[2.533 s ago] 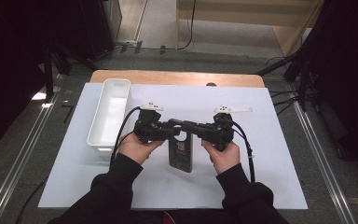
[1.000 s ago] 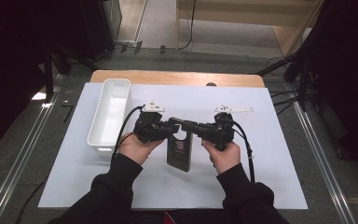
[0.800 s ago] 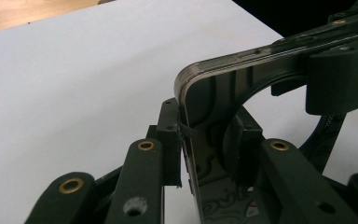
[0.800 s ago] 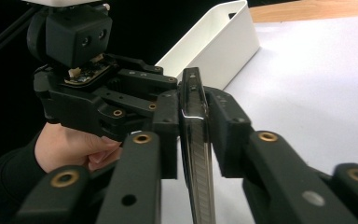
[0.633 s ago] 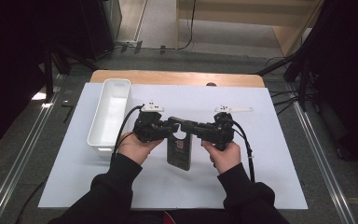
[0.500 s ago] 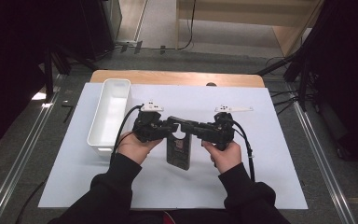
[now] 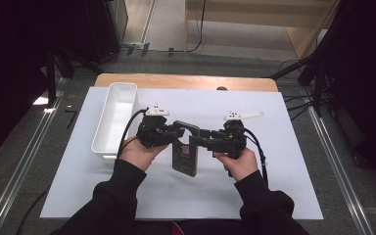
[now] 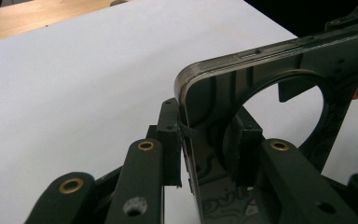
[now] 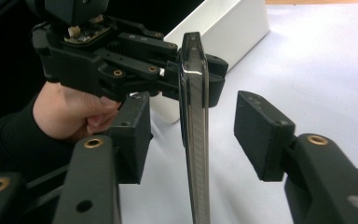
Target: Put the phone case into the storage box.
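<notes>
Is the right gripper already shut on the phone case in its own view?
No: in the right gripper view the phone case stands edge-on between the right gripper jaws, with a clear gap on each side.

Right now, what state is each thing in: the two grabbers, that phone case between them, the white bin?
Left gripper: shut on the phone case's edge.
Right gripper: open, its jaws either side of the case, not touching.
Phone case: lifted on edge, upright.
White bin: on the table, looks empty.

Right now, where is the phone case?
High view: the phone case is at table centre, clamped by the left gripper, between the right gripper jaws, right of the white tray.
</notes>
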`<action>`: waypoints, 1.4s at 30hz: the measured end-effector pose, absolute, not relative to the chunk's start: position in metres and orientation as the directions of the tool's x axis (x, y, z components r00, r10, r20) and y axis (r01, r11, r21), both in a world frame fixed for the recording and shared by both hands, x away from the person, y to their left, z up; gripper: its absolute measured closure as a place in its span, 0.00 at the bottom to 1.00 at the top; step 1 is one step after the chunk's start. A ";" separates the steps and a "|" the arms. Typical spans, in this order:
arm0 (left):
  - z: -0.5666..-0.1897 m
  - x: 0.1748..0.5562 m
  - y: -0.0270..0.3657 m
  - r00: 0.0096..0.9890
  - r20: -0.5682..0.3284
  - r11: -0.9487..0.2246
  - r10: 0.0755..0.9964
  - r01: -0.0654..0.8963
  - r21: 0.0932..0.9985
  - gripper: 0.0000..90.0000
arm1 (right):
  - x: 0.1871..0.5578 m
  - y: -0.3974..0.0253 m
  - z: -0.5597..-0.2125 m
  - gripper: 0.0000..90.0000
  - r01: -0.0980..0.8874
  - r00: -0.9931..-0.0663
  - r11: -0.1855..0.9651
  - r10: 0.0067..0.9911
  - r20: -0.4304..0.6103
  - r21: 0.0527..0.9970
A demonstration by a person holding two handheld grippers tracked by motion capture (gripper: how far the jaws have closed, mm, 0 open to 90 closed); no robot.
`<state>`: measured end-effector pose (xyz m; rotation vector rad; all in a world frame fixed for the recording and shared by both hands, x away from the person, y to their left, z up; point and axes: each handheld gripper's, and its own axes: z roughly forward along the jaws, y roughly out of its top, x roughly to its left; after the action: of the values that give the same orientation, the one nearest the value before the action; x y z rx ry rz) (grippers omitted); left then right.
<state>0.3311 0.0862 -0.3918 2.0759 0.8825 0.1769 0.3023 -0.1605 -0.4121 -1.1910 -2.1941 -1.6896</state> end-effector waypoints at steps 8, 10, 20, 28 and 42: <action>-0.391 0.331 0.087 0.744 -0.174 -0.397 0.645 0.521 0.756 0.79 | 0.300 -0.164 -0.412 0.42 0.629 -0.699 0.087 0.498 0.513 0.772; -0.391 0.331 0.087 0.744 -0.171 -0.398 0.645 0.519 0.756 0.79 | 0.300 -0.164 -0.412 0.40 0.623 -0.704 0.093 0.500 0.505 0.777; -0.391 0.332 0.088 0.747 -0.162 -0.407 0.644 0.515 0.755 0.79 | 0.295 -0.169 -0.413 0.30 0.579 -0.744 0.151 0.499 0.444 0.801; -0.390 0.332 0.089 0.749 -0.160 -0.411 0.643 0.513 0.754 0.79 | 0.290 -0.177 -0.418 0.30 0.571 -0.749 0.207 0.528 0.401 0.795; -0.390 0.332 0.089 0.748 -0.160 -0.408 0.644 0.513 0.755 0.79 | 0.281 -0.193 -0.428 0.28 0.586 -0.724 0.246 0.588 0.361 0.772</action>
<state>0.3320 0.0895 -0.3898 2.0944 0.8682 0.1958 0.2811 -0.1930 -0.4277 -1.1690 -2.4823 -1.5358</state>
